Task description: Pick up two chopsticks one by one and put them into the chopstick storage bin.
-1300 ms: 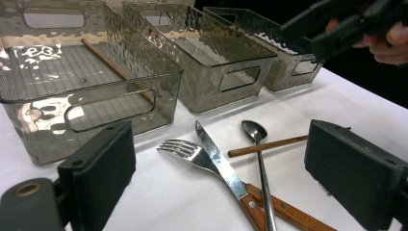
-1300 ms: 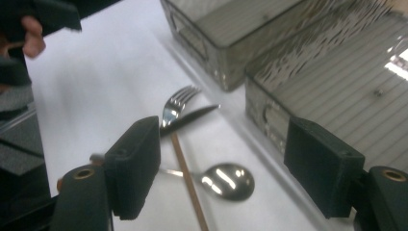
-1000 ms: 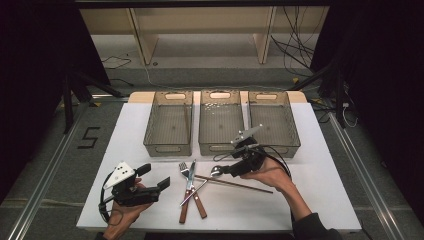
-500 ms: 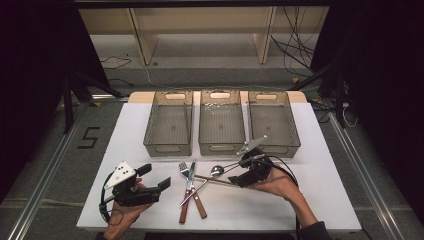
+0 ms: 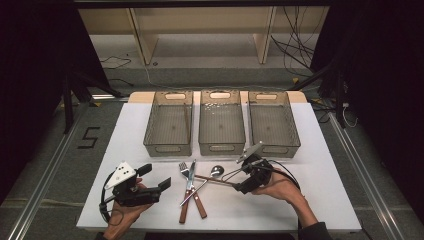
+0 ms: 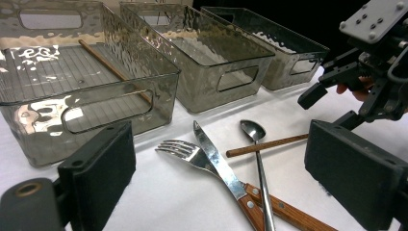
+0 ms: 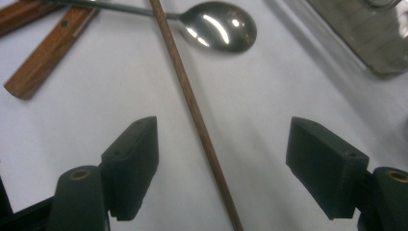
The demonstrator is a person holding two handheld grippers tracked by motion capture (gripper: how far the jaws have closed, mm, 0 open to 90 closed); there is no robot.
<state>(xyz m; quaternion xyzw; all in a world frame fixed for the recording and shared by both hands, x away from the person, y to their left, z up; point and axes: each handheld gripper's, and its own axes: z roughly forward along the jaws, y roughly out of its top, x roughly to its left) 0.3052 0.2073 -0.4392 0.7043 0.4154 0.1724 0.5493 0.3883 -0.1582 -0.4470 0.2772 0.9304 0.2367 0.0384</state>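
Observation:
A thin wooden chopstick [image 5: 216,180] lies on the white table [image 5: 320,200], crossing a steel spoon [image 5: 217,171]. My right gripper [image 5: 239,186] is low over its right end. In the right gripper view the chopstick [image 7: 192,110] runs between the two black pads without touching either. Those jaws stand open and have just widened a little. A fork [image 5: 184,169] and a knife [image 5: 192,175] with wooden handles lie crossed just left of the spoon. My left gripper [image 5: 155,177] rests open at the front left, pointing at the cutlery [image 6: 211,159] with nothing between its pads.
Three clear plastic bins stand in a row behind the cutlery: left [image 5: 168,149], middle [image 5: 221,148], right [image 5: 274,146]. A second chopstick [image 6: 115,67] lies in the left bin. The table's front edge is close under both hands.
My right gripper has come down and slightly left, onto the chopstick's right end. The left gripper and the cutlery have stayed put.

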